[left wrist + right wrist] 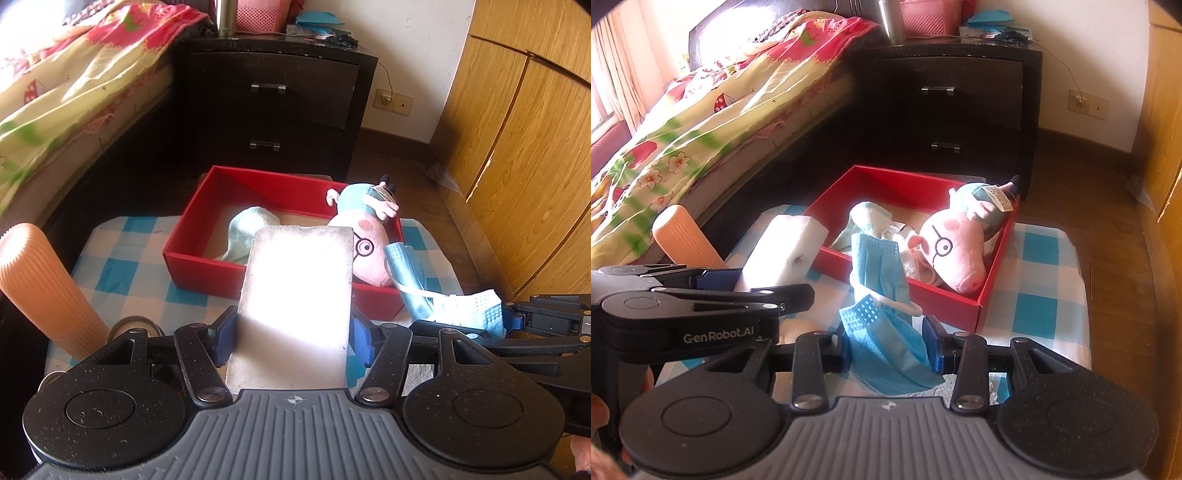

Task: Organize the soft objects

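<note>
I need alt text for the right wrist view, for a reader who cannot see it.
The right claw grips a blue mask before a red box holding a pig plush; the left claw holds a white sponge.

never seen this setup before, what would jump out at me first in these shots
The red box on the checked cloth, with a pink pig plush toy lying inside. Nearer, the left gripper holds a white sponge block, and the right gripper pinches a blue face mask.
</note>
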`<state>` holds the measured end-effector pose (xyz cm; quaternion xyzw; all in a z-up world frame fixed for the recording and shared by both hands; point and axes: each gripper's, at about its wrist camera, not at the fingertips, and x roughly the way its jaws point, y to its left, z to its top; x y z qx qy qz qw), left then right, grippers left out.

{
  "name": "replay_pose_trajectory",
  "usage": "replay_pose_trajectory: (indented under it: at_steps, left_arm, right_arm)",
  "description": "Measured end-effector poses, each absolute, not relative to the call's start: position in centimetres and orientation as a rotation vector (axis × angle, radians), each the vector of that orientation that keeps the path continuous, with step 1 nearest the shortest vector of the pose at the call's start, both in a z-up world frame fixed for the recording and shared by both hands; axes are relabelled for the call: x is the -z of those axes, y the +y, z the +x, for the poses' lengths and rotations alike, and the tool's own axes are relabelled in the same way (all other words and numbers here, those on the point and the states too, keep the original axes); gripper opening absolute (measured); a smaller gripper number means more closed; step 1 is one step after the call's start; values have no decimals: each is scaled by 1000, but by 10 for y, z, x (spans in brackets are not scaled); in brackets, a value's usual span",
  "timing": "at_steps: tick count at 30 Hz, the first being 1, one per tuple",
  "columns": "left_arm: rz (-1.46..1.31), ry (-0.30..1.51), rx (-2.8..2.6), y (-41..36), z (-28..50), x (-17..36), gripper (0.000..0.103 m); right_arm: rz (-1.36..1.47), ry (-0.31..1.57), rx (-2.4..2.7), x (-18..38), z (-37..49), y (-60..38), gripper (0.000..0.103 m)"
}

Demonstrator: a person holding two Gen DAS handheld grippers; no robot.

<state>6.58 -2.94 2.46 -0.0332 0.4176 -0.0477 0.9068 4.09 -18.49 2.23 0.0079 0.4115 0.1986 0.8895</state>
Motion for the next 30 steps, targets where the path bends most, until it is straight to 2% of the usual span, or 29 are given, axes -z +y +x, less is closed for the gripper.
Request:
replay_pose_trajectory:
  at_steps: [12, 30]
  left_arm:
    - [-59, 849, 66, -29, 84, -26, 62]
    - [-52, 869, -2, -32, 156, -4, 62]
  right_arm:
    - [17, 852, -394, -23, 54, -183, 16]
    - [83, 836, -347, -11, 130, -187, 16]
